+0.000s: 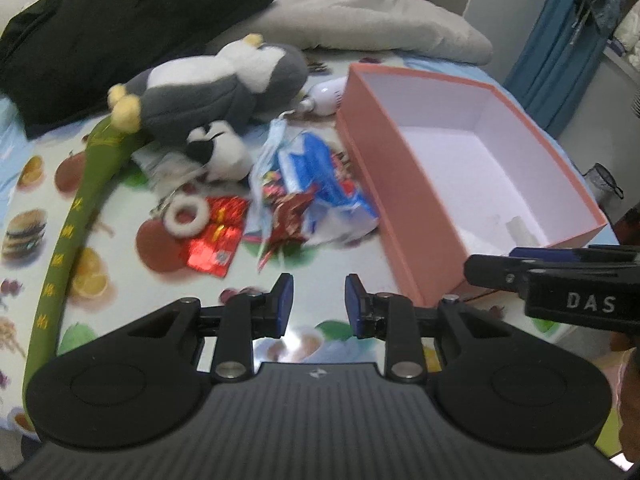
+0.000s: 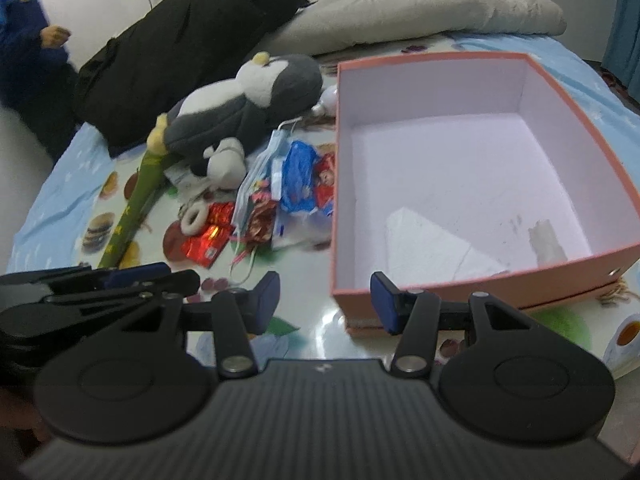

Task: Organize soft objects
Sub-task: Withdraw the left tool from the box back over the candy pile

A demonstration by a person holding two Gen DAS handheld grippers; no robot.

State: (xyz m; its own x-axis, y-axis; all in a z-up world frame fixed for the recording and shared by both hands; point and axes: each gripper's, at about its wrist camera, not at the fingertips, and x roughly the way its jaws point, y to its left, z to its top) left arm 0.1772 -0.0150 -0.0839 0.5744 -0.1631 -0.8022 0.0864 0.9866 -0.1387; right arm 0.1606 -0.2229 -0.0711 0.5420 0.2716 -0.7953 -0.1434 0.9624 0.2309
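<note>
A grey and white plush penguin (image 1: pixel 216 84) (image 2: pixel 248 104) lies on a fruit-patterned sheet, with a small black and white plush (image 1: pixel 218 152) (image 2: pixel 224 160) in front of it. A white fluffy ring (image 1: pixel 186 216) (image 2: pixel 195 218), a blue face mask (image 1: pixel 272 148) (image 2: pixel 260 164) and crumpled wrappers (image 1: pixel 316 192) (image 2: pixel 300 184) lie beside them. An open pink box (image 1: pixel 400 184) (image 2: pixel 624 184) stands to the right. My left gripper (image 1: pixel 318 304) hovers open and empty over the sheet. My right gripper (image 2: pixel 324 300) is open and empty at the box's near left corner.
A black garment (image 1: pixel 120 20) (image 2: pixel 192 40) and a grey quilt (image 1: pixel 372 12) (image 2: pixel 420 4) lie at the back. A green banner strip (image 1: pixel 76 216) (image 2: pixel 136 200) curves along the left. A person in blue (image 2: pixel 24 40) stands far left. A white paper (image 2: pixel 428 248) lies in the box.
</note>
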